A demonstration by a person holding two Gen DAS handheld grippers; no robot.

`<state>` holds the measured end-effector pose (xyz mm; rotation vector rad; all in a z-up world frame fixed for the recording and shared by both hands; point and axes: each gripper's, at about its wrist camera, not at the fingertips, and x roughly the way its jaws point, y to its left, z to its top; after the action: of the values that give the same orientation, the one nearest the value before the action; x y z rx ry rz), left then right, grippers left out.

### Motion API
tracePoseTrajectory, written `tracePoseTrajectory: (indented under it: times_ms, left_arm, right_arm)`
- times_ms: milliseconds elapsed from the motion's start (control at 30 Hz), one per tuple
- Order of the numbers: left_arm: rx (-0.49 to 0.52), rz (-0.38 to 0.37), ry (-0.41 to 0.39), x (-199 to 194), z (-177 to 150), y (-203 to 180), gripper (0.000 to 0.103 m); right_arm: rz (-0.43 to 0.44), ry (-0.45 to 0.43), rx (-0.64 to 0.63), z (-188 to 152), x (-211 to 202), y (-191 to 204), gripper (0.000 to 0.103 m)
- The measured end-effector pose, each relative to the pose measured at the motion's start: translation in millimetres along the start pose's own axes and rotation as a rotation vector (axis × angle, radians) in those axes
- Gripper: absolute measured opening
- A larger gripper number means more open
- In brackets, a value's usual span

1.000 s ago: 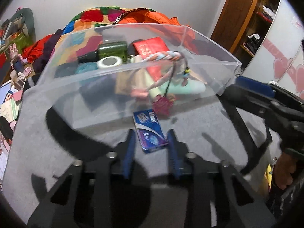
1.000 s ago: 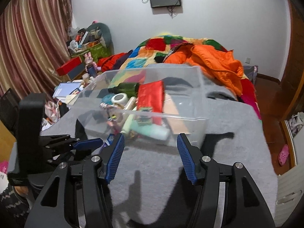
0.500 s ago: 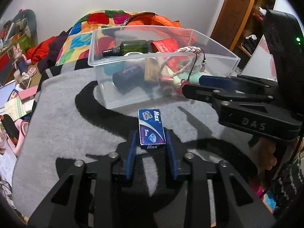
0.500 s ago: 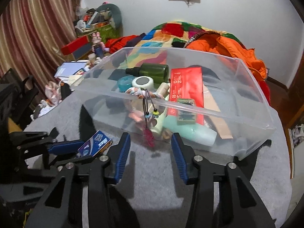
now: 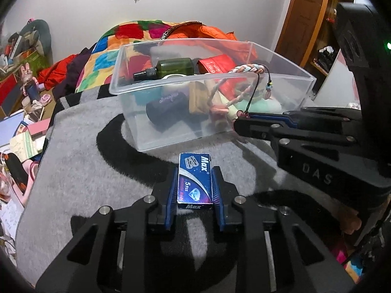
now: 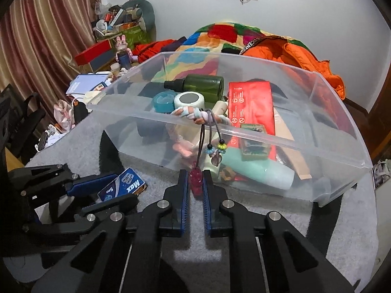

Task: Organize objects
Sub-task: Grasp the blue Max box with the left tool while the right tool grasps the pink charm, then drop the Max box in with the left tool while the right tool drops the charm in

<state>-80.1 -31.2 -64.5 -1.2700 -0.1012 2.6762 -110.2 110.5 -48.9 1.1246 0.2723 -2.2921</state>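
A clear plastic bin (image 5: 288,72) (image 6: 156,117) stands on the grey rug, holding a green bottle (image 6: 202,83), a red packet (image 6: 251,105), a tape roll and a mint bottle. A braided cord (image 5: 246,68) (image 6: 193,114) hangs over its near rim, with a dark string ending in a red pendant (image 6: 196,182). My right gripper (image 6: 196,183) is shut on the red pendant, outside the bin. My left gripper (image 5: 194,183) is shut on a blue "Max" blade box (image 5: 194,179) (image 6: 123,188), on the rug in front of the bin.
The grey rug (image 5: 80,171) has black patterns. A bed with a patchwork quilt and an orange jacket (image 6: 293,53) lies behind the bin. Cluttered books and boxes (image 5: 22,131) sit at the left. A wooden door (image 5: 305,12) is at the back right.
My left gripper pulled back from the bin and closed on the blue box. My right gripper moved to the bin's near wall and closed on the red pendant.
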Motion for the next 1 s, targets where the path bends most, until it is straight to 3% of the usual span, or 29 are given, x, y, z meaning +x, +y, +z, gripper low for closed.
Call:
tracePoseTrajectory:
  times_ms: [467, 700, 1000]
  left_arm:
    - [-0.071, -0.036, -0.1, -38, 18, 12, 0.027]
    - [-0.079, -0.043, -0.147, -53, 32, 11, 0.027]
    - [-0.059, -0.034, -0.192, -63, 52, 4, 0.027]
  right_arm:
    - [0.08, -0.121, 0.031, -6, -51, -6, 0.008]
    - [0.05, -0.224, 0.072, 3, -90, -25, 0.008]
    - [-0.009, -0.331, 0.052, 47, -117, -39, 0.008]
